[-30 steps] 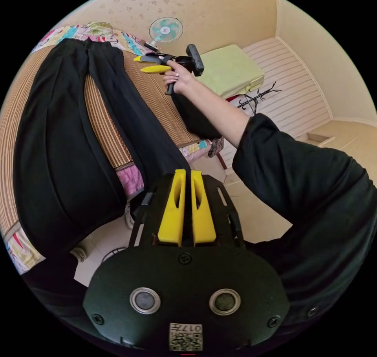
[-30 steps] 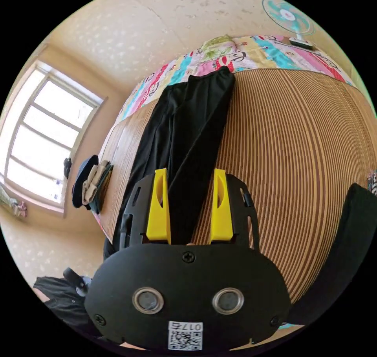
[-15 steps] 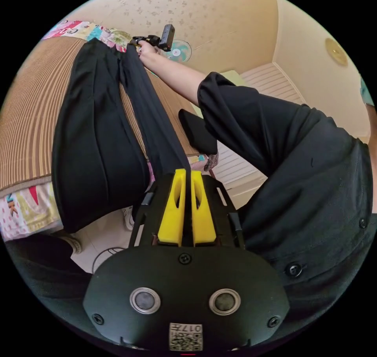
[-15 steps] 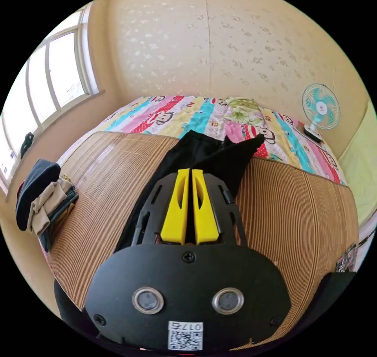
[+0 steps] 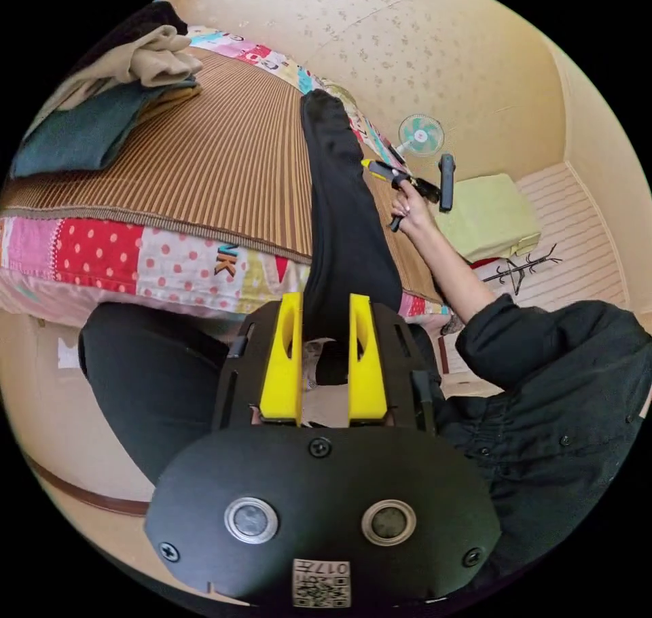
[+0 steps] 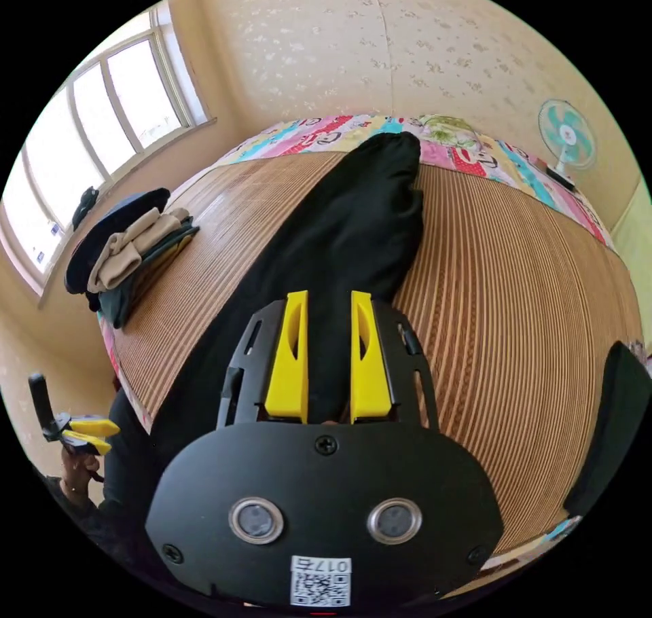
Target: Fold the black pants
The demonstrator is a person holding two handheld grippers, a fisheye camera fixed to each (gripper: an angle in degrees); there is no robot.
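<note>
The black pants (image 5: 339,224) lie as one long strip on the striped mat (image 5: 224,163), one end hanging over the bed's near edge. My left gripper (image 5: 326,299) is open below that hanging end, holding nothing. A hand holds my right gripper (image 5: 372,166) just beside the pants. In the right gripper view the pants (image 6: 353,224) stretch away across the mat (image 6: 516,271), and my right gripper (image 6: 328,295) hovers open over them. The left gripper (image 6: 112,439) sits low at the left, jaws apart.
A stack of folded clothes (image 5: 102,102) lies on the mat's far side (image 6: 129,251). A small fan (image 6: 567,136) stands by the wall, a window (image 6: 88,136) is at the left, and a dark object (image 6: 611,428) sits at the mat's right edge. The person's dark-clad legs (image 5: 149,373) are close to the bed.
Both grippers were shut on the pants half a second ago and are now open. The two spread legs now lie as a single strip. Both cameras have swung round.
</note>
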